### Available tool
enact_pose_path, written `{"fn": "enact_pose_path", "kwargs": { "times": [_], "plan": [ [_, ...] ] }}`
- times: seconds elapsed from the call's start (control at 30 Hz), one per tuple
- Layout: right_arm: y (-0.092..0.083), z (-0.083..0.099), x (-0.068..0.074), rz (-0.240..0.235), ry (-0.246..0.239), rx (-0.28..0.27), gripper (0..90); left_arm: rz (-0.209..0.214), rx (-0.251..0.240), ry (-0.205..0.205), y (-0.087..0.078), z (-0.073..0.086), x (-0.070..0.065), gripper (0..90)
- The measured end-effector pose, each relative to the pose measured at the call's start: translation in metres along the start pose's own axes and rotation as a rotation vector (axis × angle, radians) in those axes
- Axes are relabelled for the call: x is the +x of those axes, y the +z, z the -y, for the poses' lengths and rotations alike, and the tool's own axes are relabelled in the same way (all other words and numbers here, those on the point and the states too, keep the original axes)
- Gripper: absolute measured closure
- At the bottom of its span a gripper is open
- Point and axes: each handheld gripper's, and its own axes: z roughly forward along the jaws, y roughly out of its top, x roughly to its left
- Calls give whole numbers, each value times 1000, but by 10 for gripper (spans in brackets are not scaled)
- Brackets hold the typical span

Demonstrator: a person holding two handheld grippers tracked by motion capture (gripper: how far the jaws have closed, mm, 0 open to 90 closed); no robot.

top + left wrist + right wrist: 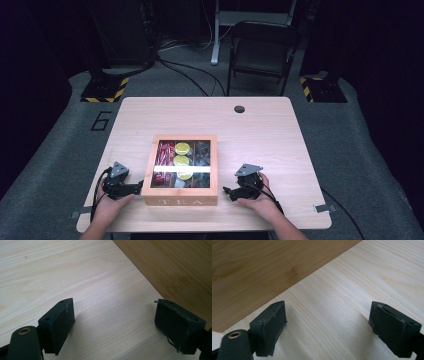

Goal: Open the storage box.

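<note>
A wooden tea box (181, 199) marked TEA stands near the front edge of the table (260, 135), lid down, with a glass window showing red packets and yellow-green tea bags inside. My left gripper (136, 188) rests on the table just left of the box, open, pointing at its left wall (175, 267). My right gripper (227, 192) sits just right of the box, open, pointing at its right wall (257, 267). Both sets of jaws stand wide apart over bare tabletop with nothing between them.
A round cable hole (239, 109) lies near the table's far edge. A black folding chair (262, 50) stands on the floor beyond the table. Yellow-black striped stand bases (105, 89) flank the far corners.
</note>
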Motion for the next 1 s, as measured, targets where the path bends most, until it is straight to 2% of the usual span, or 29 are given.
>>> {"fn": "enact_pose_path", "kwargs": {
  "times": [0.1, 0.57, 0.8, 0.9, 0.97, 1.0],
  "plan": [
    [0, 1, 0, 0, 10, -14, 141, -2, -1, 0, 0, 0, 0, 166],
    [-1, 1, 0, -8, -4, -4, 142, -2, -1, -2, 0, 0, 0, 167],
    [0, 0, 0, 0, 12, -4, 148, 2, 0, 1, -1, 1, 0, 170],
    [-1, -1, 0, -2, 13, 7, 172, 0, -10, -2, -1, 1, 0, 179],
    [-2, -1, -1, 0, 11, 8, 184, 5, 8, 2, -2, 0, 1, 180],
    [-3, -2, -2, 7, 12, 15, 230, -4, 11, 3, -2, -1, 0, 188]
  ]
}}
